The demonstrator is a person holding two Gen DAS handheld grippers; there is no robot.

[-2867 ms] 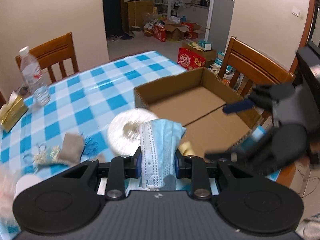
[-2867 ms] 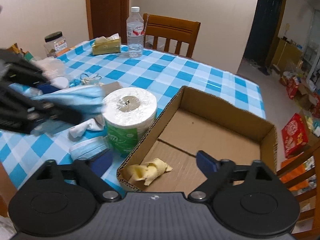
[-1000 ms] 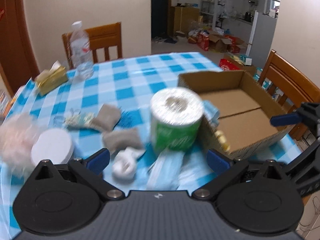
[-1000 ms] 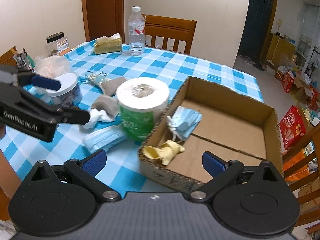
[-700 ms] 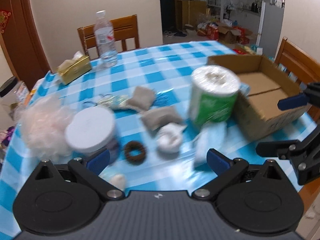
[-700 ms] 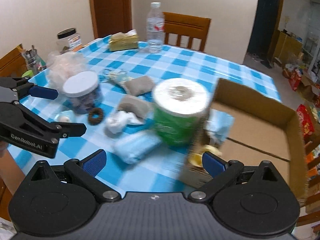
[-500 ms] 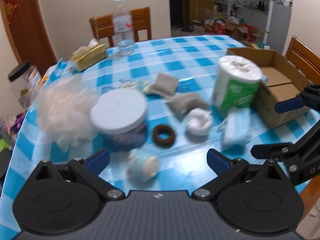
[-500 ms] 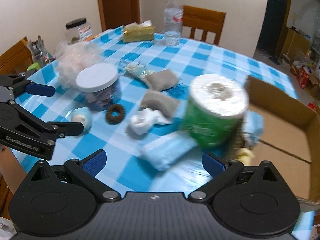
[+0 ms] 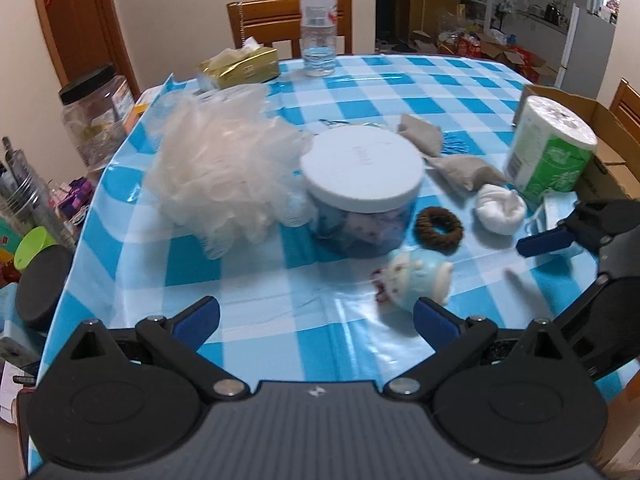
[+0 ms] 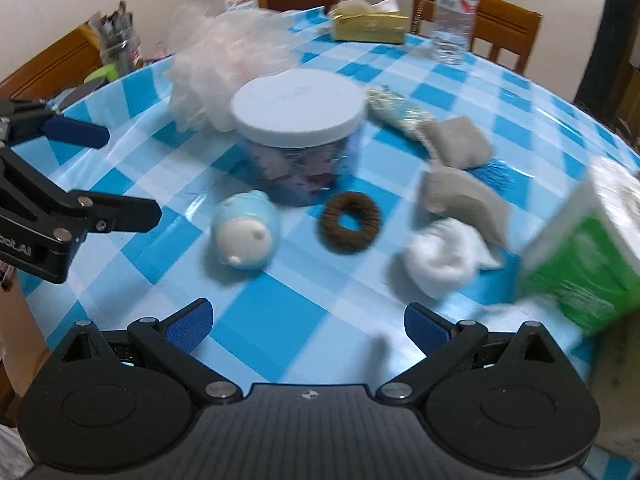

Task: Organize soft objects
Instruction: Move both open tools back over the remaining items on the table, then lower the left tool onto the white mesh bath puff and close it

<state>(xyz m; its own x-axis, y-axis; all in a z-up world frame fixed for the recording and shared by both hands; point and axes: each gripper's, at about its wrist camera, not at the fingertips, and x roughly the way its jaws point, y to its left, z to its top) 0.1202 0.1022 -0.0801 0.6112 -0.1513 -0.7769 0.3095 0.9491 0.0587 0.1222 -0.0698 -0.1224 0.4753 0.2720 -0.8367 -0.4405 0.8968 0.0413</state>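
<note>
While both grippers — left, right — hover spread and empty, the toy lies on the tablecloth.

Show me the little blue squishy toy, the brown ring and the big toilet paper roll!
blue squishy toy (image 10: pixel 245 235), right wrist view, on its white face.
brown ring (image 10: pixel 349 222), right wrist view, on its fuzzy band.
toilet paper roll (image 9: pixel 548 151), left wrist view, on its green wrapper.

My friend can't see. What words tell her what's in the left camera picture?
The open, empty left tool hovers over a blue checked table, near a little blue toy, brown ring and white-lidded jar.
</note>
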